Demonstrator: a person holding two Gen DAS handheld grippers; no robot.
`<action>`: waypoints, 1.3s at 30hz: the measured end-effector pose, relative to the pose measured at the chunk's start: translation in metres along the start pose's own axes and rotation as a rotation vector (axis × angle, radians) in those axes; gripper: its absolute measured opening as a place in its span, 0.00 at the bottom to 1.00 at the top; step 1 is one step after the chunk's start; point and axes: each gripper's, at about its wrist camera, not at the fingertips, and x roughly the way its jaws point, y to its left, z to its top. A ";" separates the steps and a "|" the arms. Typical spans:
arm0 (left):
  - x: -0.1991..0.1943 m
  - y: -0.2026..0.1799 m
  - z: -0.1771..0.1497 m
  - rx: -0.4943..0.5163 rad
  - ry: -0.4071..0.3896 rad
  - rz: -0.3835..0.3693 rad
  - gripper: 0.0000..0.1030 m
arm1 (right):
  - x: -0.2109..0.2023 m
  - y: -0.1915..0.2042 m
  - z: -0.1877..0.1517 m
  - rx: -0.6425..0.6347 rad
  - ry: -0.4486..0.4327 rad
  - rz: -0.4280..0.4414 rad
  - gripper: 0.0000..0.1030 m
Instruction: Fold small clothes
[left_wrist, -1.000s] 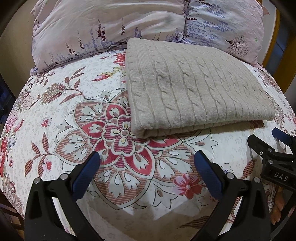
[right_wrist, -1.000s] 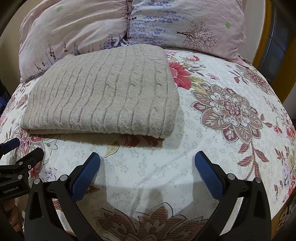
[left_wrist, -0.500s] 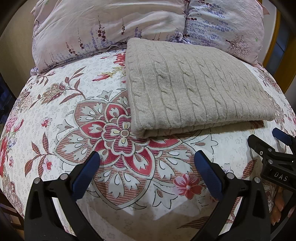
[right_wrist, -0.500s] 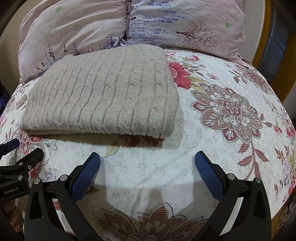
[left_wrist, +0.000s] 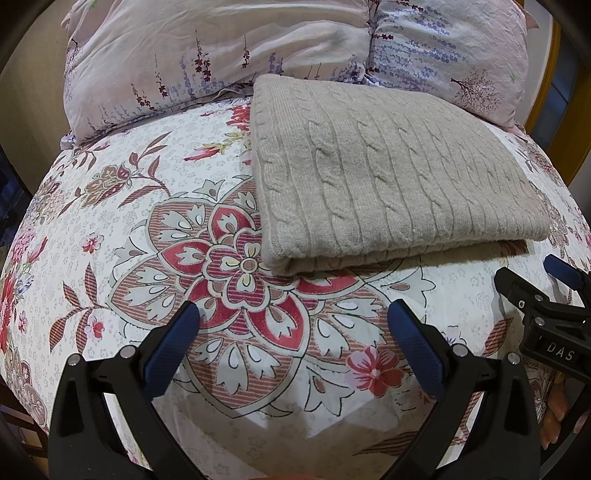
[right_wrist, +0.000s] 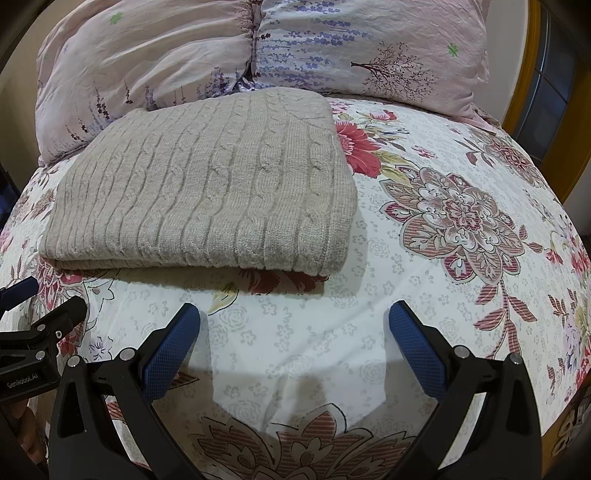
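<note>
A beige cable-knit sweater (left_wrist: 388, 173) lies folded into a flat rectangle on the floral bedspread, its near folded edge toward me; it also shows in the right wrist view (right_wrist: 207, 192). My left gripper (left_wrist: 293, 321) is open and empty, hovering over the bedspread in front of the sweater's left near corner. My right gripper (right_wrist: 293, 321) is open and empty, in front of the sweater's right near corner. Each gripper shows at the other view's edge: the right one (left_wrist: 532, 280) and the left one (right_wrist: 40, 306).
The floral bedspread (left_wrist: 110, 229) covers the bed (right_wrist: 461, 221). Two pink floral pillows (left_wrist: 221, 51) (right_wrist: 369, 48) lie behind the sweater. A yellow wooden frame (right_wrist: 528, 92) stands at the far right.
</note>
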 end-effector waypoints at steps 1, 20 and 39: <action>0.000 0.000 0.000 0.000 0.000 0.000 0.98 | 0.000 0.000 0.000 0.000 0.000 0.000 0.99; 0.001 0.000 0.000 -0.001 0.004 0.000 0.98 | 0.001 0.000 0.001 -0.003 0.001 0.002 0.99; 0.003 0.002 0.000 0.002 0.008 -0.003 0.98 | 0.001 -0.001 0.001 -0.005 0.001 0.004 0.99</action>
